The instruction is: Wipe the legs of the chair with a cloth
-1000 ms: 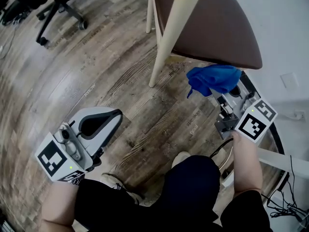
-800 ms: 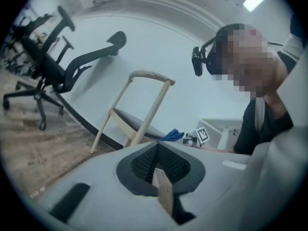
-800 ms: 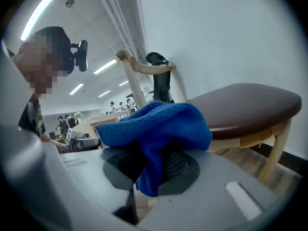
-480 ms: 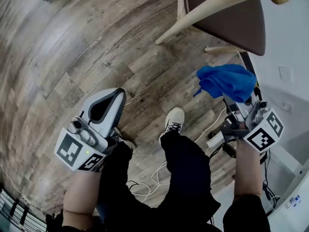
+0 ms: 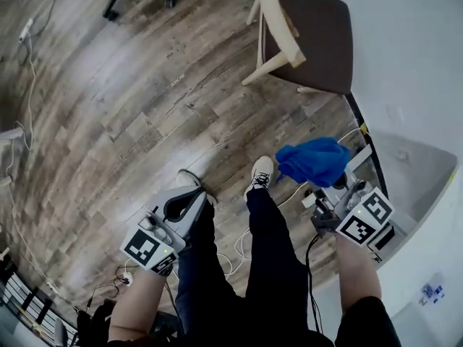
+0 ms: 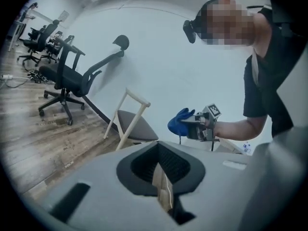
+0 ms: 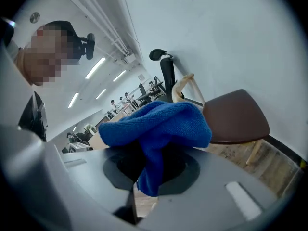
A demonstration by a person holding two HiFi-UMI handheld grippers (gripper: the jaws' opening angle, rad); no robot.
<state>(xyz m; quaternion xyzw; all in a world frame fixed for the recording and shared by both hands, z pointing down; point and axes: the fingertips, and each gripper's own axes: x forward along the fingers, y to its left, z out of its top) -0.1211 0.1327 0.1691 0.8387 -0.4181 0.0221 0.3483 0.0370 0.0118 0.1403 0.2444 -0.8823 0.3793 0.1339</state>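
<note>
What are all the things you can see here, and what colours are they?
chair: one, cream wooden legs and brown seat, next to the white wall.
cloth: one, blue, bunched up at the right gripper's jaws.
office chairs: several, black, far across the room.
cables: a few, white, lying on the floor.
floor: one, brown-grey wooden planks, under everything.
shoes: two, white, on the floor below the person.
left gripper: one, grey, jaws together with nothing in them.
right gripper: one, grey, jaws shut on the cloth.
</note>
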